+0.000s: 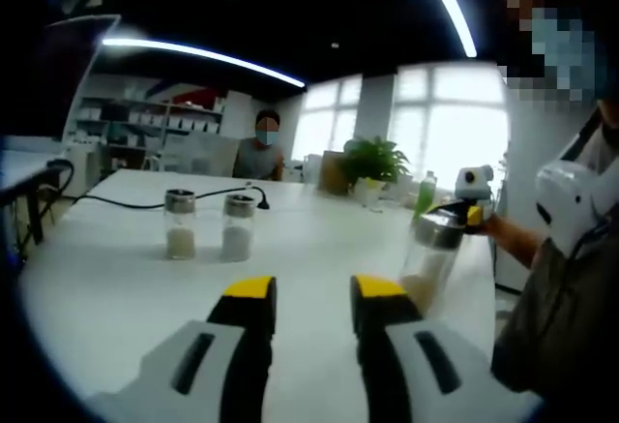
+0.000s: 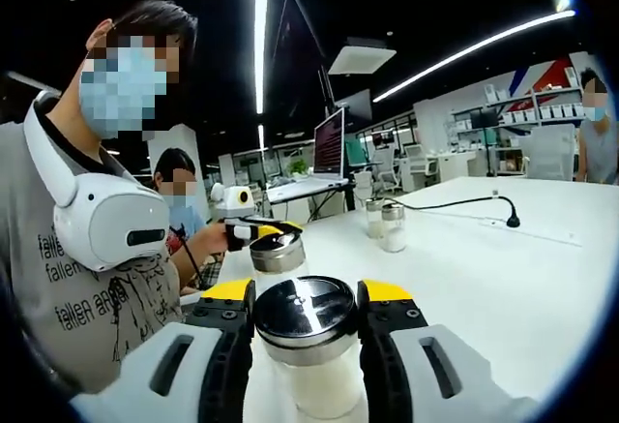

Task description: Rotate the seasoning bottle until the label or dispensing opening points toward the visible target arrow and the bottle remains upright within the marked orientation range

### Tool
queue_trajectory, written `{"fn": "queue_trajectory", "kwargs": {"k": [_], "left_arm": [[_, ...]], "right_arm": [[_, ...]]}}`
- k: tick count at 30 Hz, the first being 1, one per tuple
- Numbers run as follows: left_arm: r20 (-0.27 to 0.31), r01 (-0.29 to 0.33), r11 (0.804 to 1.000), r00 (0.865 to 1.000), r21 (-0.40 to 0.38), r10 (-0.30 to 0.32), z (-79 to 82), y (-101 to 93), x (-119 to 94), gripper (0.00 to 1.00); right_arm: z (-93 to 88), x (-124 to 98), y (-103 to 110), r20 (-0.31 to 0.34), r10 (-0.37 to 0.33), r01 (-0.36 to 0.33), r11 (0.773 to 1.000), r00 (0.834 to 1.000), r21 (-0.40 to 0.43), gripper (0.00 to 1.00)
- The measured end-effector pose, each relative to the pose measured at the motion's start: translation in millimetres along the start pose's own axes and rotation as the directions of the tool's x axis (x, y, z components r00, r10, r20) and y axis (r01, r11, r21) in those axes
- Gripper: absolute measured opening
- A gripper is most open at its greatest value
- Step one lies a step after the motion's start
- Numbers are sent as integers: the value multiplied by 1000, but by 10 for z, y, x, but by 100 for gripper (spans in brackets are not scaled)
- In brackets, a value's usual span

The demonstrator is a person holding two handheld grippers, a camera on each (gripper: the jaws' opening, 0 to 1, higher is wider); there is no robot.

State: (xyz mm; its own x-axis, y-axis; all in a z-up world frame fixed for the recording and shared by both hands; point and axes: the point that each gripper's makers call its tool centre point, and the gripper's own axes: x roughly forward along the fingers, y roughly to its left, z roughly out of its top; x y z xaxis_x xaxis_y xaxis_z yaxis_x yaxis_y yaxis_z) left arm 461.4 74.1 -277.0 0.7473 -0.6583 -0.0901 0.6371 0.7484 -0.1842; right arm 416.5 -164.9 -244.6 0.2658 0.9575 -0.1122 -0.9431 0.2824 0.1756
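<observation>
The right gripper (image 2: 308,331), yellow-tipped with grey and black jaws, is clamping a clear glass seasoning bottle with a brushed metal cap (image 2: 305,346) just below the cap, one jaw on each side. The bottle is standing upright over the white table (image 2: 503,278) and is holding white granules in its lower half. No target arrow or orientation marking is showing, so alignment cannot be judged.

The left gripper (image 1: 308,292) is hovering above the table with its jaws apart at a moderate gap and nothing between them.

A second person's gripper is holding another glass bottle with a metal lid (image 1: 430,258) near the table edge. Two further glass shakers (image 1: 208,225) are standing side by side farther back, beside a black cable (image 1: 135,203).

Handling assessment: the bottle is likely rigid, breakable and smooth-walled, moderately light with partial fill. The neck below the cap is offering the surest hold; turning should proceed slowly, keeping the axis vertical, since glass may be slipping against the jaws.
</observation>
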Motion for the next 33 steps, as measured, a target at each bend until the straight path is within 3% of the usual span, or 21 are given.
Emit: {"fn": "queue_trajectory", "kwargs": {"k": [4,7,9,12,16,27,33], "left_arm": [[-2,-2,1000,1000,6,3,7,-11,-16,32],[2,-7,1000,1000,9,7,21,-14,-31,32],[2,-9,1000,1000,12,9,18,-8,-36,32],[-3,-12,1000,1000,9,13,2,7,-29,32],[1,-17,1000,1000,5,17,14,39,-24,32],[4,-17,1000,1000,-1,17,13,42,16,32],[0,-20,1000,1000,-1,20,13,52,18,32]], "right_arm": [[10,-4,5,17,5,-5,1000,1000,-14,44],[130,18,-21,97,-21,20,1000,995,9,63],[189,17,-36,127,-39,36,999,991,25,69],[224,36,-42,140,-88,87,996,986,10,64],[164,74,-130,123,-202,204,979,972,-1,61],[50,186,-74,79,-257,263,962,963,-75,53],[14,194,-97,69,-258,262,964,964,-50,47]]}}
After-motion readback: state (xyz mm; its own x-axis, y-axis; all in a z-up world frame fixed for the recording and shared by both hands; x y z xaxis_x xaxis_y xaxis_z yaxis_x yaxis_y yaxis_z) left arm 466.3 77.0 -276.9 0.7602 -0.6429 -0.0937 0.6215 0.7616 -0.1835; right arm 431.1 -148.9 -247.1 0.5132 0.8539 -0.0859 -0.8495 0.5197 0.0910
